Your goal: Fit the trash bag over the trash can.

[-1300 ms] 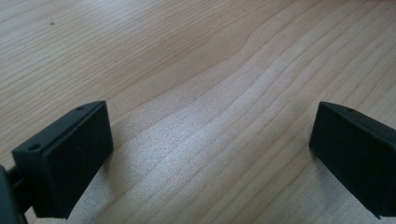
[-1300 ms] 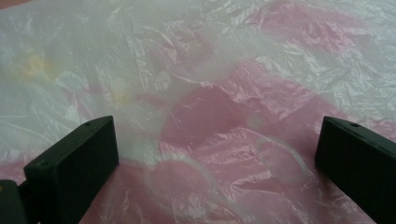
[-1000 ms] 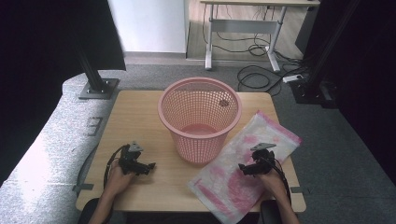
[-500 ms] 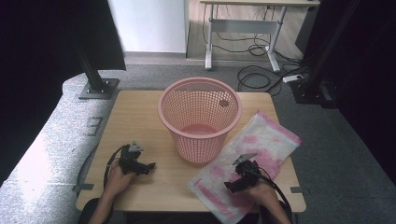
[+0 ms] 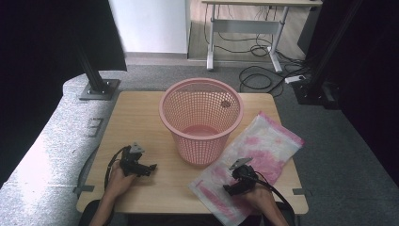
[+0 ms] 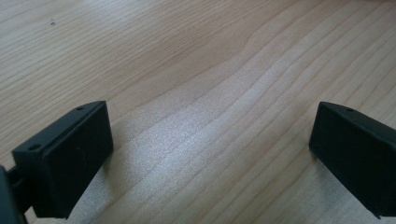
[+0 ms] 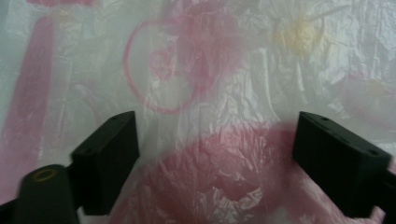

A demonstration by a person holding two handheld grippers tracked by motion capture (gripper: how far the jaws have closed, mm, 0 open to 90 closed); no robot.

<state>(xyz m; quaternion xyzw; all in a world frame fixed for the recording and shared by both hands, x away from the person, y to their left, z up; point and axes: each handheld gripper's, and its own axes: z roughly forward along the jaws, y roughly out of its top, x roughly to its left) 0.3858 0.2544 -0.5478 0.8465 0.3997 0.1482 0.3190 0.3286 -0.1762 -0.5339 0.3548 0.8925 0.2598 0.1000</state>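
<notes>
Right gripper (image 5: 234, 184) was shifted left across the thin pink-and-white plastic bag (image 5: 263, 153), flat on the wooden tabletop (image 5: 141, 113); fingers just closing, nothing pinched. Left gripper (image 5: 149, 168) fingers released. Film judged light, limp, slippery: pinch a raised fold.

My right tool (image 7: 217, 158) hangs just above the crinkled pink-and-white plastic bag (image 7: 205, 79); its 2 black jaws, just closing in, stand apart, gripping nothing.

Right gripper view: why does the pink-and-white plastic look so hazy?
In the right gripper view the plastic bag is close to the lens, so its print blurs; the left gripper view shows glare on the wooden table; the high view is dark at its sides.
</notes>
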